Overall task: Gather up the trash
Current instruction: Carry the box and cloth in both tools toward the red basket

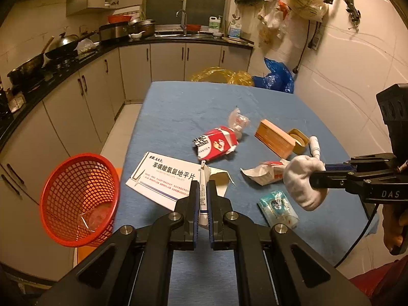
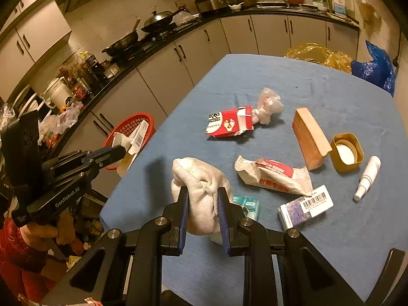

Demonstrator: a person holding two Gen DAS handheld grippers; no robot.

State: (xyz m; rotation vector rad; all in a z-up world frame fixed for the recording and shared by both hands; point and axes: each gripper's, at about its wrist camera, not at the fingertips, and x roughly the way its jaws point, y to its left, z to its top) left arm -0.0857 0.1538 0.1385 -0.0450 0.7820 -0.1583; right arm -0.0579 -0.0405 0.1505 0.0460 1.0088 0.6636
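My left gripper (image 1: 203,187) is shut on a flattened white medicine box (image 1: 163,176), held in the air between the table and the red mesh basket (image 1: 79,199); it also shows in the right wrist view (image 2: 132,140) over the basket (image 2: 132,127). My right gripper (image 2: 202,195) is shut on a bunched white cloth (image 2: 201,191), seen from the left wrist view as a white bundle (image 1: 303,181) above the blue table (image 1: 193,107). Loose on the table lie a red carton (image 2: 228,125), a crumpled wrapper (image 2: 274,176), and a teal packet (image 1: 278,207).
Also on the table: a clear plastic wad (image 2: 267,105), a wooden block (image 2: 309,137), a brown lid (image 2: 346,151), a white tube (image 2: 368,176), a barcoded box (image 2: 304,207). Kitchen counter with pans (image 1: 46,58) runs left. Yellow (image 1: 221,75) and blue bags (image 1: 276,76) sit beyond.
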